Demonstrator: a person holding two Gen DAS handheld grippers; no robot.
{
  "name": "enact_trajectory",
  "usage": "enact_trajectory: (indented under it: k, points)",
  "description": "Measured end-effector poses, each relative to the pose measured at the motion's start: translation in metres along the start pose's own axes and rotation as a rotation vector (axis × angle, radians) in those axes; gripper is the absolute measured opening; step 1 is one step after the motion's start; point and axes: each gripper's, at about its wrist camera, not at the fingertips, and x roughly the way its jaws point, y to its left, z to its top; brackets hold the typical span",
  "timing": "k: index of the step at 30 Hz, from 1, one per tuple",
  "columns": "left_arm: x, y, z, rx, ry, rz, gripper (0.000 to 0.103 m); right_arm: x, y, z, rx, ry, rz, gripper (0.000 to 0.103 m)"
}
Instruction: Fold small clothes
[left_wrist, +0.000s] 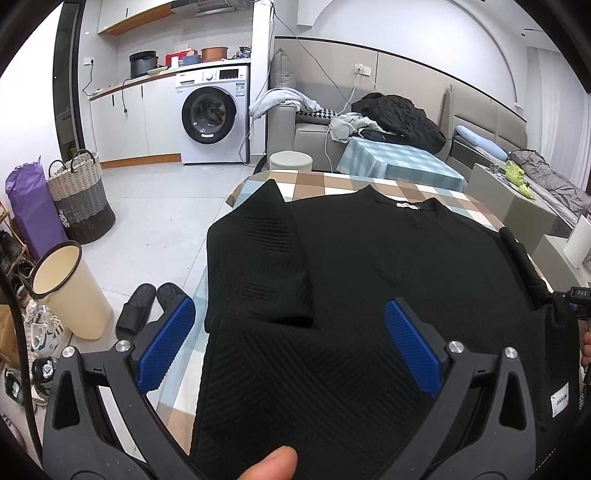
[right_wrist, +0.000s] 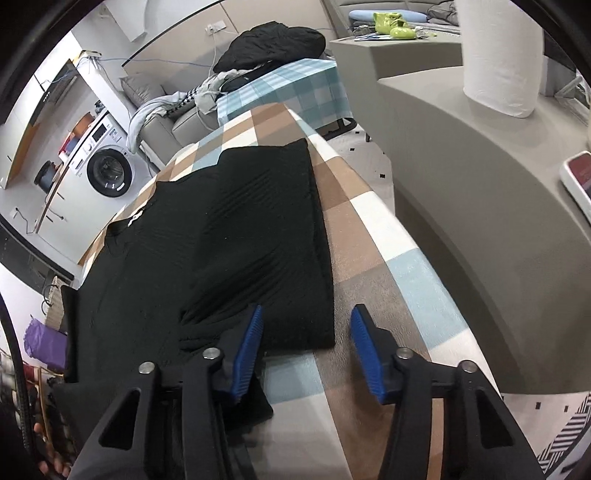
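Jaws, left gripper (left_wrist: 290, 343): standing wide, blue pads either side of the black knit top (left_wrist: 369, 280), nothing pinched; the fabric passes beneath them. A fingertip (left_wrist: 271, 463) shows at 6 o'clock, the rest of the hand cut off by the frame.

Jaws, right gripper (right_wrist: 306, 350): partly apart, pads not pressing on anything. The left pad (right_wrist: 247, 354) stands over the folded corner of the top at its near edge, the right pad over bare cloth. Whether the left pad touches the fabric cannot be told.

Black knit top: one, spread on the checked tablecloth (right_wrist: 362, 236), one sleeve folded in over the body on each side, neck label toward 12 o'clock in the left view. Its hem and a white tag at 4 o'clock run out of frame.

Surroundings, left view:
- Washing machine (left_wrist: 214, 114), one, at 11 o'clock, door shut.
- Woven laundry basket (left_wrist: 81, 195), one, at 9 o'clock; contents not visible.
- Cream bin (left_wrist: 70, 291), one, at 8 o'clock; the interior shows nothing.
- Black slippers (left_wrist: 147, 310), two, on the floor beside the table.
- Purple bag (left_wrist: 31, 210), one, contents hidden.
- Sofa at 1 o'clock bearing a dark jacket (left_wrist: 402, 118) and pale garments, number unclear.

Right view: paper towel roll (right_wrist: 502, 55), one, at 1 o'clock, top cut off.
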Motion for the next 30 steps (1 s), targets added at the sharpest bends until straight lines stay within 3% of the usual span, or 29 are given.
enact_trajectory:
  k: [4, 5, 6, 9, 13, 19, 23, 27, 30]
  points:
    - [0.014, -0.003, 0.003, -0.001, 0.016, -0.012, 0.102, 0.009, 0.007, 0.0, -0.04, 0.021, -0.016, 0.031]
    - [0.017, -0.004, 0.004, 0.002, 0.018, -0.013, 0.102, 0.009, 0.01, 0.0, -0.058, 0.011, -0.037, 0.02]
    - [0.019, -0.005, 0.004, 0.005, 0.02, -0.014, 0.102, 0.011, 0.012, 0.0, -0.068, 0.013, -0.049, 0.016]
    - [0.027, -0.006, 0.007, 0.003, 0.023, -0.023, 0.102, 0.008, 0.009, 0.003, -0.062, -0.01, -0.057, 0.007]
    - [0.031, -0.006, 0.01, -0.002, 0.022, -0.027, 0.102, -0.023, 0.005, 0.022, -0.029, -0.13, -0.082, 0.006]
    - [0.034, -0.005, 0.014, -0.009, 0.018, -0.028, 0.102, -0.051, 0.045, 0.043, -0.087, -0.227, 0.038, 0.006]
    - [0.035, -0.005, 0.016, -0.016, 0.014, -0.032, 0.102, -0.044, 0.109, 0.044, -0.204, -0.205, 0.168, 0.006]
    - [0.03, -0.003, 0.012, -0.017, 0.009, -0.026, 0.102, -0.027, 0.17, 0.026, -0.368, -0.109, 0.331, 0.007]
    - [0.029, 0.0, 0.009, -0.03, 0.012, -0.021, 0.102, -0.025, 0.19, 0.014, -0.454, -0.051, 0.405, 0.021]
